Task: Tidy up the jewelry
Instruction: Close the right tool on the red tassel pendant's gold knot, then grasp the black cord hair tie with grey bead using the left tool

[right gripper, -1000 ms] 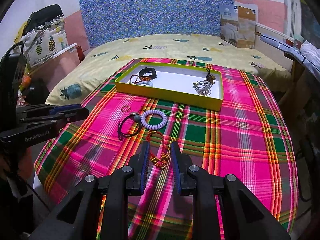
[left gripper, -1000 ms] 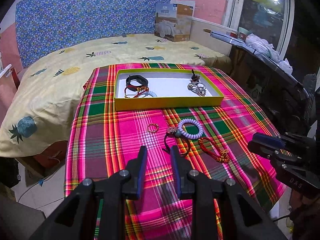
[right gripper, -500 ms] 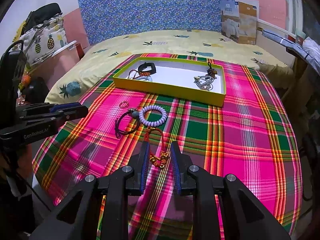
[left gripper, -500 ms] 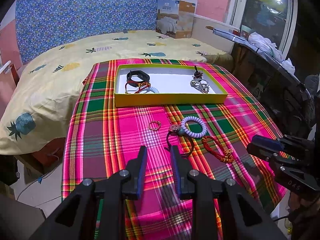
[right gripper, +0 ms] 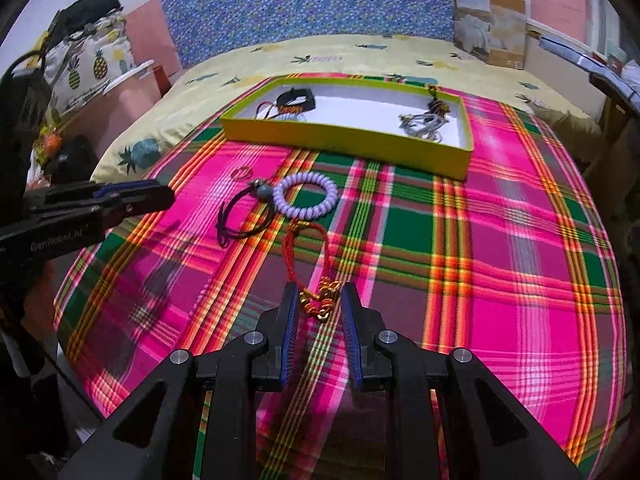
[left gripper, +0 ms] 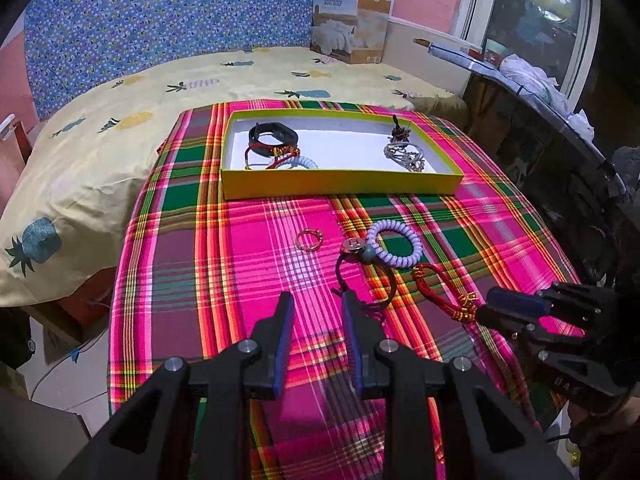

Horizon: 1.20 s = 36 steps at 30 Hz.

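A yellow tray (left gripper: 340,184) (right gripper: 344,140) with a white floor holds a black band (left gripper: 273,135), red cords and silver pieces (left gripper: 404,154). On the plaid cloth in front lie a gold ring (left gripper: 309,238), a dark cord bracelet (left gripper: 362,276) (right gripper: 244,216), a lilac coil band (left gripper: 394,243) (right gripper: 306,198) and a red cord bracelet with gold beads (left gripper: 444,290) (right gripper: 308,256). My right gripper (right gripper: 319,302) is open, its fingers on either side of the gold beads. My left gripper (left gripper: 316,312) is open and empty, just short of the dark cord bracelet.
The plaid cloth (right gripper: 480,240) covers a small table beside a bed with a pineapple sheet (left gripper: 100,128). A printed box (left gripper: 352,24) stands at the bed's far side. A dark shelf (left gripper: 560,120) runs along the right.
Both grippers have moved forward and lower toward the loose jewelry. The right gripper's fingers now straddle the gold beads of the red cord bracelet.
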{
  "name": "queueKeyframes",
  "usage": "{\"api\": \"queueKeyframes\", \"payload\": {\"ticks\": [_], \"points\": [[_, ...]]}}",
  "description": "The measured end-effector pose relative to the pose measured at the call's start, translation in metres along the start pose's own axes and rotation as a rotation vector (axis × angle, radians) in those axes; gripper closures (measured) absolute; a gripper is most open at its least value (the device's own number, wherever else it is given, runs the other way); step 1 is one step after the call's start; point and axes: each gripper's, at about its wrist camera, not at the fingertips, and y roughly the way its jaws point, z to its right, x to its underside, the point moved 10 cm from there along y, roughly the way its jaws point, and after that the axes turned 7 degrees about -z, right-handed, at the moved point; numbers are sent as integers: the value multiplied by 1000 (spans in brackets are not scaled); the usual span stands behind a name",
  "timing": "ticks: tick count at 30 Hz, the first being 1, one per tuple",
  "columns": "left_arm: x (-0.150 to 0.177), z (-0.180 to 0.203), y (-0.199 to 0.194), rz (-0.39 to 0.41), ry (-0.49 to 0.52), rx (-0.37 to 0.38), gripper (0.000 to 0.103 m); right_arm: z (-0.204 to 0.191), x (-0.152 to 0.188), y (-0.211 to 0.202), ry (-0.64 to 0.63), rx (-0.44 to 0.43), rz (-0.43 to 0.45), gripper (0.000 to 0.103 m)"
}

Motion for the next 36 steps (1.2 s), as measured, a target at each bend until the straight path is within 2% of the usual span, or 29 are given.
{"api": "queueKeyframes", "payload": {"ticks": [5,7,9,18,20,21,22,36], "points": [[-1,-2,5,-8,-7,2,77,-5,5,11,-32,-6,-31,81],[-1,-3,6,-10,-9,4,77,-7,6,14,-51,2,-37,70],[-2,-3,8,-13,-9,6,77,-8,6,16,-60,2,-40,67],[-6,3,17,-28,1,26,77,-8,0,20,-78,26,-21,67],[-7,6,20,-32,4,36,77,-7,0,20,-78,35,-16,76],[-8,8,21,-34,5,39,77,-6,-1,20,-78,37,-14,85],[-9,9,23,-36,7,40,77,-5,0,19,-71,33,-13,87],[-28,25,51,-59,41,71,77,9,4,13,-26,23,5,88]]}}
